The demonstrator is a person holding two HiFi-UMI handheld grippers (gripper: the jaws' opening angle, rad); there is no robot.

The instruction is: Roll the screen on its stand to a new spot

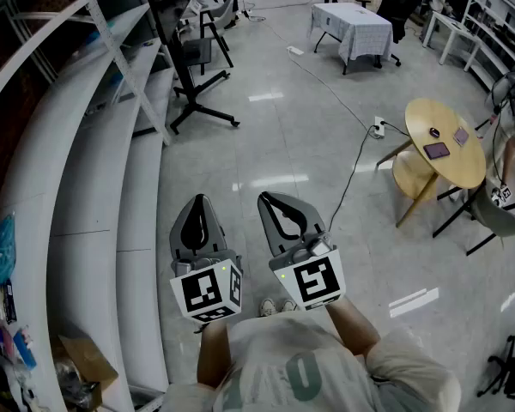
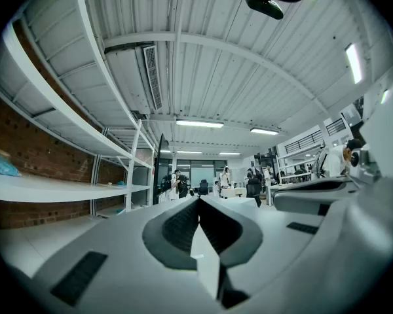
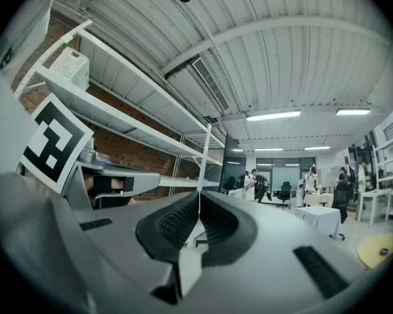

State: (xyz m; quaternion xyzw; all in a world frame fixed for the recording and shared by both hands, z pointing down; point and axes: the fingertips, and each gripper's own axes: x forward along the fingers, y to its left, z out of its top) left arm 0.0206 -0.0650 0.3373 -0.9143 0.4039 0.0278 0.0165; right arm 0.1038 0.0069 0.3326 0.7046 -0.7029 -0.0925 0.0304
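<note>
The screen point(image 1: 166, 17) is a tall dark panel seen edge-on, mounted on a black stand with a splayed wheeled base point(image 1: 202, 110). It stands by the shelving at the far left of the head view. The left gripper point(image 1: 199, 202) and right gripper point(image 1: 271, 199) are held side by side in front of the person, well short of the stand. Both are shut, tips together, with nothing between them. In the left gripper view the screen point(image 2: 161, 167) stands far off beyond the shut left gripper point(image 2: 198, 200). The right gripper view shows the screen point(image 3: 233, 163) past the shut right gripper point(image 3: 198, 193).
Long white shelving point(image 1: 86, 170) runs along the left. A round wooden table point(image 1: 446, 140) with a stool point(image 1: 412, 177) and a chair stands at the right. A cable and power strip point(image 1: 378, 129) lie on the floor. A cloth-covered table point(image 1: 352, 26) stands at the back.
</note>
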